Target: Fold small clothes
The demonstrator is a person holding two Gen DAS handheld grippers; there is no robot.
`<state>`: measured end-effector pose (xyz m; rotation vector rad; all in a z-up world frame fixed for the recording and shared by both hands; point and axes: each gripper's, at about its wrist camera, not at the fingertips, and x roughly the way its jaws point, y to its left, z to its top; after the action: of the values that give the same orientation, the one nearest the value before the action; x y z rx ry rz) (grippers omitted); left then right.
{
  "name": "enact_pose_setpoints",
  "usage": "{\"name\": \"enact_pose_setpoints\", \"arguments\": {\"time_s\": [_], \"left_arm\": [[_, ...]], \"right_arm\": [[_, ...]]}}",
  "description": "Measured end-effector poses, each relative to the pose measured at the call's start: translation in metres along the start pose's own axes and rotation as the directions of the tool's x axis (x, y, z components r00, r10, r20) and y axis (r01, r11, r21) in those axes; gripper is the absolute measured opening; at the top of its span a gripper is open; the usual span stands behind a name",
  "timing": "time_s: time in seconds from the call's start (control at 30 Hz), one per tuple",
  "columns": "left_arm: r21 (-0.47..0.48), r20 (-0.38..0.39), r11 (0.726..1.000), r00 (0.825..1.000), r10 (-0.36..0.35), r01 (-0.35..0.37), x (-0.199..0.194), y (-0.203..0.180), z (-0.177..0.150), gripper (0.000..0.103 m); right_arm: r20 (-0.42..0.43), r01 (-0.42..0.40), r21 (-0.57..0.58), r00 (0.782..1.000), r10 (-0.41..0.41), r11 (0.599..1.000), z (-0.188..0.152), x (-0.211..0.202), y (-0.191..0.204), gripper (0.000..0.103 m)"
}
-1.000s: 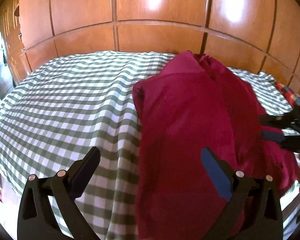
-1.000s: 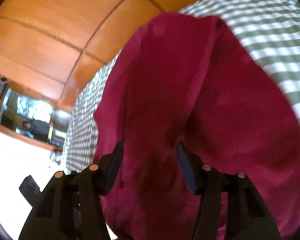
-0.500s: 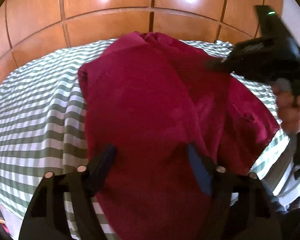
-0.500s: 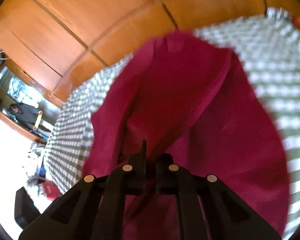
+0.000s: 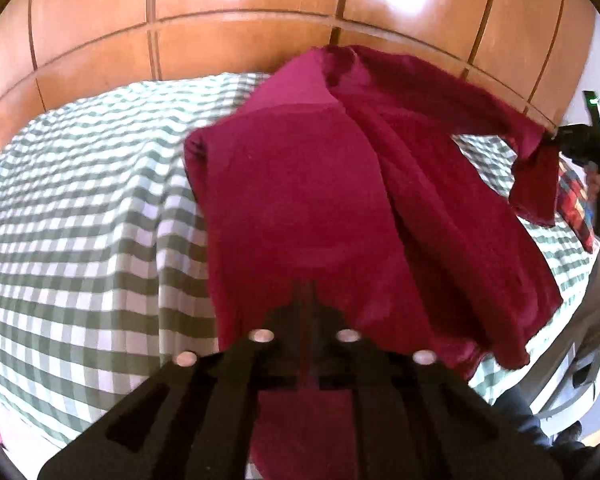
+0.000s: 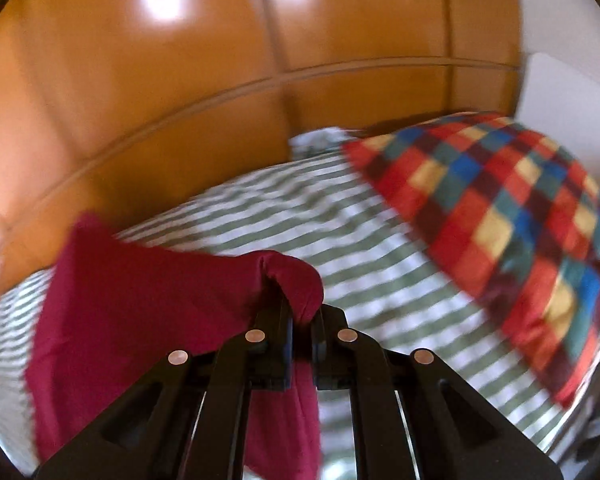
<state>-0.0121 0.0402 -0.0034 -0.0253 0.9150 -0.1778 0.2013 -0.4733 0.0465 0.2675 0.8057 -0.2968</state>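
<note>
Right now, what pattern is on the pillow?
The pillow has a multicoloured check: red, blue, yellow and dark green squares. The right wrist view shows it best.

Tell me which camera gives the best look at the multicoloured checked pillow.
The right wrist view. There the checked pillow fills much of the right side, lying on the green striped bedcover, though motion blurs it. The left wrist view shows only a narrow strip of it at the far right edge, mostly behind the hanging red garment.

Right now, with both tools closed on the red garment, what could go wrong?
1. The right tool pinches only a small bunch of the garment; it may slip out when pulled.
2. The left tool holds the near edge, so pulling apart could drag the folded part open.
3. The pillow lies close; the cloth may land on it.
</note>
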Motion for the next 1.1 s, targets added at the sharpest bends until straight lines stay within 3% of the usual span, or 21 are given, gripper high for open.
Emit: {"name": "enact_pose_setpoints", "arguments": {"time_s": [0.07, 0.1, 0.2, 0.3, 0.33, 0.37, 0.4, 0.43, 0.47, 0.53, 0.6, 0.67, 0.77, 0.87, 0.97, 1.1], "left_arm": [[0.023, 0.047, 0.998, 0.998, 0.052, -0.054, -0.005, -0.004, 0.000, 0.083], [0.038, 0.070, 0.997, 0.995, 0.069, -0.072, -0.009, -0.007, 0.000, 0.083], [0.102, 0.044, 0.987, 0.992, 0.121, -0.125, -0.003, -0.019, -0.003, 0.083], [0.164, 0.002, 0.978, 0.991, 0.134, -0.133, 0.009, -0.030, -0.011, 0.083], [0.171, -0.009, 0.977, 0.991, 0.134, -0.130, 0.012, -0.033, -0.014, 0.083], [0.176, -0.017, 0.976, 0.991, 0.132, -0.127, 0.015, -0.034, -0.016, 0.082], [0.175, -0.026, 0.977, 0.991, 0.131, -0.124, 0.019, -0.035, -0.018, 0.080], [0.173, -0.031, 0.978, 0.991, 0.127, -0.120, 0.022, -0.036, -0.019, 0.078], [0.168, -0.033, 0.979, 0.992, 0.122, -0.115, 0.024, -0.035, -0.019, 0.074], [0.167, -0.032, 0.981, 0.994, 0.107, -0.100, 0.026, -0.038, -0.018, 0.062], [0.172, -0.034, 0.982, 0.996, 0.088, -0.081, 0.027, -0.040, -0.017, 0.030], [0.149, -0.032, 0.987, 0.997, 0.070, -0.064, 0.023, -0.034, -0.011, 0.007], [0.067, -0.019, 0.998, 1.000, -0.019, 0.020, 0.009, -0.012, 0.004, 0.005], [-0.015, 0.049, 0.999, 0.998, -0.030, 0.031, -0.014, 0.026, 0.030, 0.005], [-0.079, 0.130, 0.997, 0.991, 0.024, -0.013, -0.033, 0.075, 0.067, 0.005], [-0.177, 0.215, 0.975, 0.961, 0.174, -0.137, -0.048, 0.146, 0.132, 0.005]], "right_arm": [[-0.005, 0.094, -0.044, 0.996, -0.094, 0.995, 0.011, 0.023, -0.002, 0.005], [-0.005, 0.149, -0.071, 0.989, -0.150, 0.986, 0.016, 0.036, -0.002, 0.005], [-0.047, 0.268, -0.083, 0.961, -0.273, 0.960, 0.022, 0.070, -0.014, 0.005], [-0.100, 0.206, -0.010, 0.973, -0.206, 0.978, 0.027, 0.084, -0.038, 0.008], [-0.096, 0.176, 0.013, 0.980, -0.174, 0.984, 0.027, 0.080, -0.043, 0.015], [-0.090, 0.165, 0.022, 0.983, -0.162, 0.986, 0.026, 0.076, -0.046, 0.033], [-0.077, 0.145, 0.033, 0.987, -0.142, 0.989, 0.025, 0.069, -0.050, 0.062], [-0.056, 0.120, 0.043, 0.991, -0.118, 0.992, 0.022, 0.055, -0.049, 0.072], [-0.020, 0.092, 0.048, 0.996, -0.091, 0.995, 0.018, 0.039, -0.049, 0.076], [-0.002, 0.051, 0.024, 0.999, -0.051, 0.998, 0.008, 0.017, -0.045, 0.076], [-0.022, -0.038, 0.003, 0.999, 0.038, 0.999, -0.008, -0.002, -0.037, 0.076], [-0.045, -0.130, -0.027, 0.991, 0.129, 0.991, -0.027, -0.017, -0.025, 0.076], [-0.103, -0.253, -0.098, 0.965, 0.243, 0.963, -0.062, -0.033, 0.004, 0.076], [-0.189, -0.338, -0.160, 0.933, 0.308, 0.927, -0.102, -0.036, 0.037, 0.076], [-0.276, -0.391, -0.161, 0.899, 0.340, 0.906, -0.130, -0.032, 0.056, 0.076], [-0.329, -0.402, -0.143, 0.881, 0.340, 0.904, -0.154, -0.026, 0.064, 0.076]]}}
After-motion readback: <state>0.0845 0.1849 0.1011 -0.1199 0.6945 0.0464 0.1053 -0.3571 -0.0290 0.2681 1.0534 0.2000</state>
